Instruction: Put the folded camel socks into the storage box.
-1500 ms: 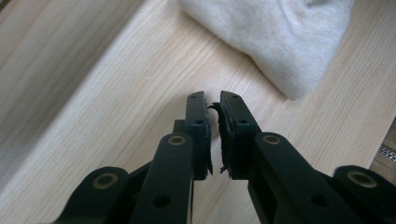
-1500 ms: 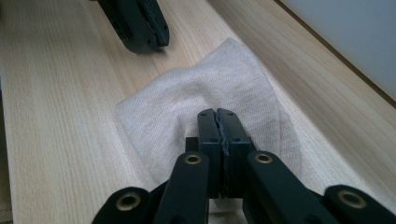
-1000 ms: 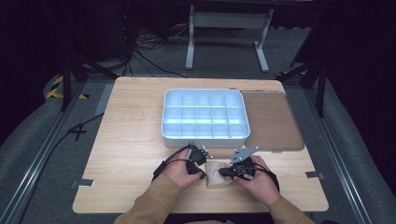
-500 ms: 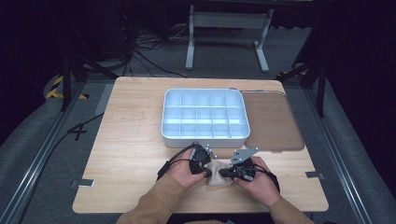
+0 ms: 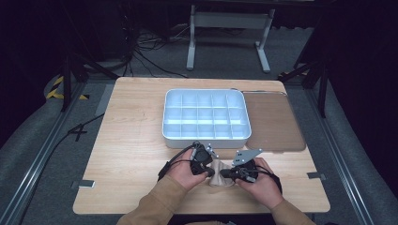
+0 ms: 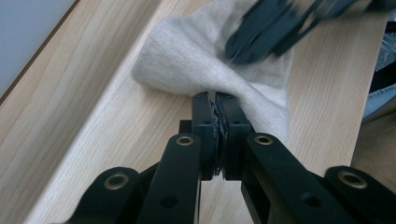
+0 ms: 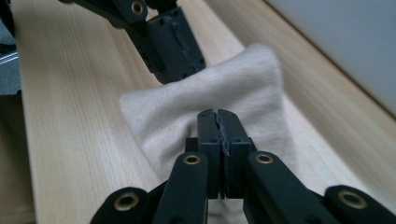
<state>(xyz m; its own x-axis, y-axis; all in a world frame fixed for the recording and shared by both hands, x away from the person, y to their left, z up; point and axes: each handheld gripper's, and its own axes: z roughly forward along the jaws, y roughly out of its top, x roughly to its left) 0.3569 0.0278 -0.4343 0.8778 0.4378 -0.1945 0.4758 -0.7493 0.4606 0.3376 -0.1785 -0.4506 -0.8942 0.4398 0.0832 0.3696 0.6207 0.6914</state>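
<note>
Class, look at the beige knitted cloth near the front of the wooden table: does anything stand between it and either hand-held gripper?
Nothing visible does. The left hand-held gripper and the right hand-held gripper are each shut on an edge of the beige knitted cloth, from opposite sides.

I find nothing to read here: no word, label, brand, number or sign on anything in front of me.
</note>
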